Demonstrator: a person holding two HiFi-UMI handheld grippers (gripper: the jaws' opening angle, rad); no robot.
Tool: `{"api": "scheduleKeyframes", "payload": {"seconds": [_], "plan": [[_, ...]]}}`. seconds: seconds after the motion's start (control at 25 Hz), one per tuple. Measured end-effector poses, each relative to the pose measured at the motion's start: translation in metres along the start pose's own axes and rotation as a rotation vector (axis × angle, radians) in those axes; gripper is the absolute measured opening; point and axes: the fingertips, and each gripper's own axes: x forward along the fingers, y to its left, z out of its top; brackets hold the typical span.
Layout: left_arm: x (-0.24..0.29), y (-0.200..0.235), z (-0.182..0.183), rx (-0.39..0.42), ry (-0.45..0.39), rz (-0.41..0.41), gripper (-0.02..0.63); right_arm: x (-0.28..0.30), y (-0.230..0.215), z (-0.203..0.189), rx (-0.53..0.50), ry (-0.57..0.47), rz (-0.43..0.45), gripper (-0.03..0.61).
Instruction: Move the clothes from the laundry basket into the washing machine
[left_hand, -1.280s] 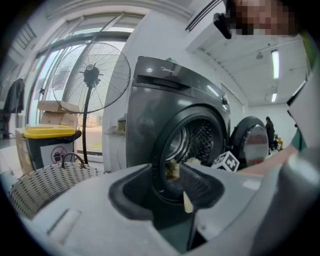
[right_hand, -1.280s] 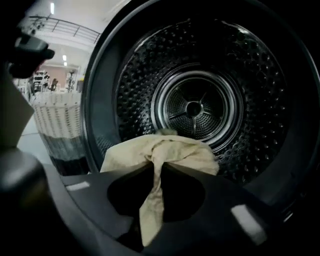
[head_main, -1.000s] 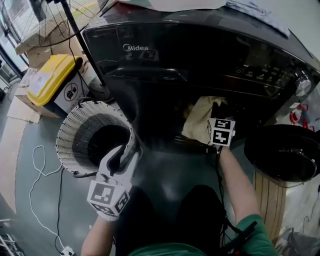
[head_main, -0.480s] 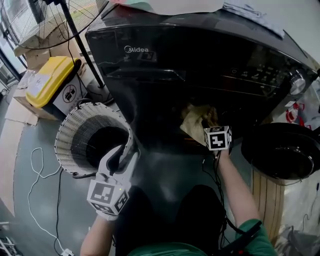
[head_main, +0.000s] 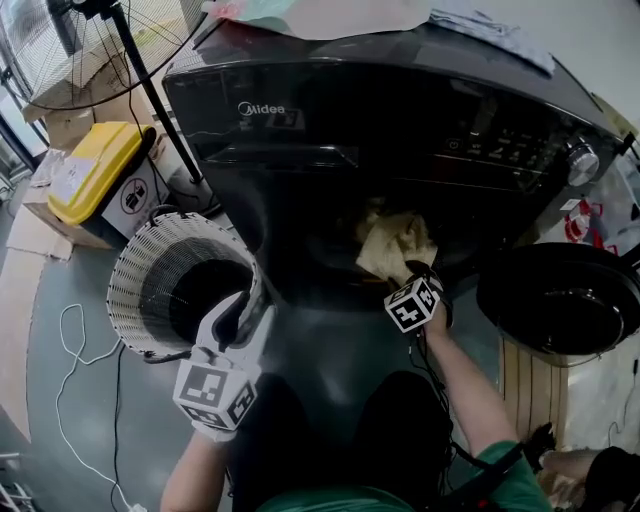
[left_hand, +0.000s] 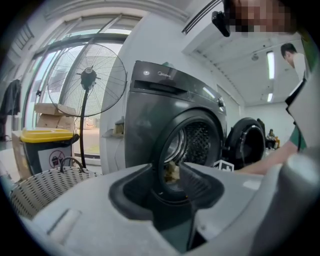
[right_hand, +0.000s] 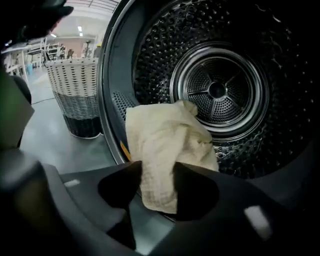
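The dark washing machine (head_main: 400, 110) stands with its round door (head_main: 565, 300) swung open to the right. A cream cloth (head_main: 395, 245) lies bunched in the drum's mouth and drapes over the front lip (right_hand: 165, 150). My right gripper (head_main: 425, 272) is low at that mouth, pointing down into the drum (right_hand: 217, 90). Its jaws have just been closing a little; the cloth's hanging end shows between them (right_hand: 157, 177), and I see no pinch. The white wicker laundry basket (head_main: 130, 270) stands left of the machine, its inside dark. My left gripper (head_main: 240, 305) hovers by its rim, open and empty (left_hand: 172, 175).
A yellow-lidded bin (head_main: 95, 165) and a fan on a pole (head_main: 150, 90) stand left of the machine. A white cable (head_main: 75, 340) trails over the floor by the basket. My legs fill the lower middle. The open door takes up the right side.
My right gripper has dropped and drawn back from high in the drum's mouth, and its jaws have parted. The cream cloth now lies on the drum lip. The left gripper has stayed put.
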Motion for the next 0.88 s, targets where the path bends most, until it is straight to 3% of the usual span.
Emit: {"api": "scheduleKeyframes", "payload": {"seconds": [0.08,0.24,0.44,0.52,0.56,0.68,0.76,0.88], "plan": [[-0.001,0.002,-0.003,-0.01,0.004,0.005,0.166,-0.007,-0.005,0.009,0.037,-0.04,0.0,0.021],[-0.005,0.002,-0.006,-0.007,0.011,0.009,0.164,-0.02,-0.04,0.04,0.16,-0.167,-0.069,0.017],[-0.018,0.013,-0.003,0.002,0.007,0.043,0.161,-0.03,-0.112,0.08,0.184,-0.285,-0.294,0.018],[-0.023,0.018,-0.003,0.004,0.007,0.061,0.16,-0.026,-0.135,0.084,0.17,-0.262,-0.379,0.02],[-0.025,0.02,-0.004,0.005,0.01,0.066,0.16,-0.017,-0.14,0.079,0.147,-0.204,-0.393,0.027],[-0.027,0.019,-0.008,0.002,0.019,0.062,0.156,0.013,-0.132,0.046,0.119,0.006,-0.316,0.238],[-0.024,0.016,-0.01,0.002,0.026,0.053,0.156,0.013,-0.127,0.038,0.144,0.023,-0.29,0.295],[-0.018,0.016,-0.011,-0.002,0.022,0.046,0.156,-0.002,-0.119,0.047,0.181,-0.057,-0.271,0.313]]}}
